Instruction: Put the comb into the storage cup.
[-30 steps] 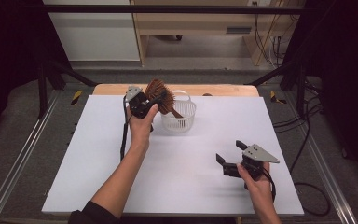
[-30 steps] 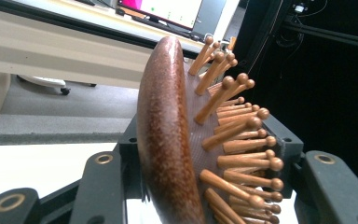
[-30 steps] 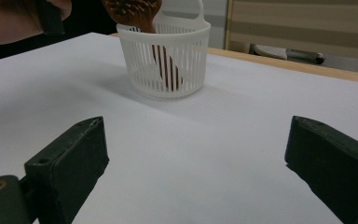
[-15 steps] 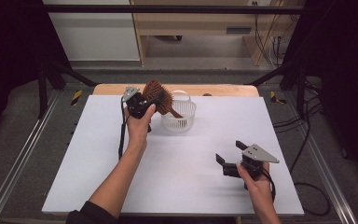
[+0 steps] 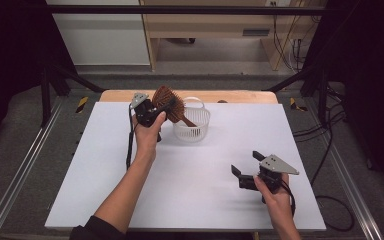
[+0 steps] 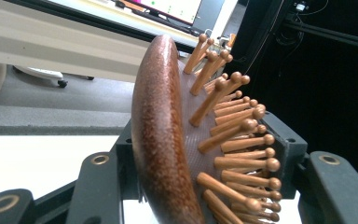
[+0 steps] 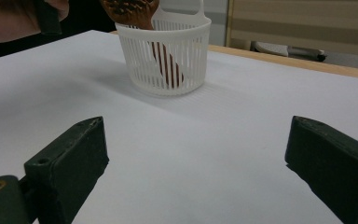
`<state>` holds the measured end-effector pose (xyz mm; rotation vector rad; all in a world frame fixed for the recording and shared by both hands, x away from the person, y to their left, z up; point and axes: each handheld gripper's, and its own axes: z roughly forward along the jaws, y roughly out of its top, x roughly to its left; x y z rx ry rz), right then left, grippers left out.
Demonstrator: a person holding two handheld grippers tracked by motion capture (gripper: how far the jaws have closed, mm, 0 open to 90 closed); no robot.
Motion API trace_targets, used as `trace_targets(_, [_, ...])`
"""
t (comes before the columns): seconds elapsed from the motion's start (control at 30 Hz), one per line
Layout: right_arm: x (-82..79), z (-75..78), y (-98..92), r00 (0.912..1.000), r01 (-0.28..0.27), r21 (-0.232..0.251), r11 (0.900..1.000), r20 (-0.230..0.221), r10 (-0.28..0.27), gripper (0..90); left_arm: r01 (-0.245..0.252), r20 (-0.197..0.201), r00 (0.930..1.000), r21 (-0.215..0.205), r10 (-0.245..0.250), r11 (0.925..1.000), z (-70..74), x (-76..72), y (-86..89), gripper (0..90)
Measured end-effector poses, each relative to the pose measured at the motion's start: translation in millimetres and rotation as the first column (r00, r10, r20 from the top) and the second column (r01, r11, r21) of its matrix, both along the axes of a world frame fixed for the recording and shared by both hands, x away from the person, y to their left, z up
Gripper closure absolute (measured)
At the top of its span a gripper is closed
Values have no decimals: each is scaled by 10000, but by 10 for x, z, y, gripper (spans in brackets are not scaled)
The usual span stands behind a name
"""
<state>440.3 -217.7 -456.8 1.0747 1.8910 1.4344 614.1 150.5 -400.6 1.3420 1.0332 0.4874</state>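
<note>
While the left gripper [image 5: 166, 108] clamped the hairbrush [image 5: 169, 102] by its head, handle slanted down into the basket [image 5: 192, 125], bristles sideways, right gripper [image 5: 246, 170] wide open, empty.

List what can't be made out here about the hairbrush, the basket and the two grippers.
- Hairbrush handle: left gripper view, cut off by the bottom edge.
- Handle's lower end: high view, inside the white basket, too small to tell whether it touches the bottom.
- Left gripper: high view, pad contact hidden by the brush head.
- Right gripper: right gripper view, body cut off; jaws wide apart, nothing between.
</note>
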Motion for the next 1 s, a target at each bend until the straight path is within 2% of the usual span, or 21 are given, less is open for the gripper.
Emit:
trace_targets(0.27, [1, 2, -11, 10000, 38, 51, 10000, 8, -38, 59, -66, -61, 10000, 87, 66, 9999, 2, 10, -6, 429])
trace_targets(0.73, [1, 0, -8, 10000, -9, 46, 10000, -45, 9, 59, -138, -249, 9996, -62, 136, 9999, -12, 11, 25, 398])
trace_targets(0.87, [3, -3, -6, 10000, -38, 22, 10000, -35, 38, 58, -332, -340, 9989, 13, 332, 9994, -17, 17, 28, 374])
trace_targets(1.0, [2, -3, -6, 10000, -32, 29, 10000, -47, 33, 58, -301, -521, 9982, 32, 302, 9995, -42, 27, 34, 353])
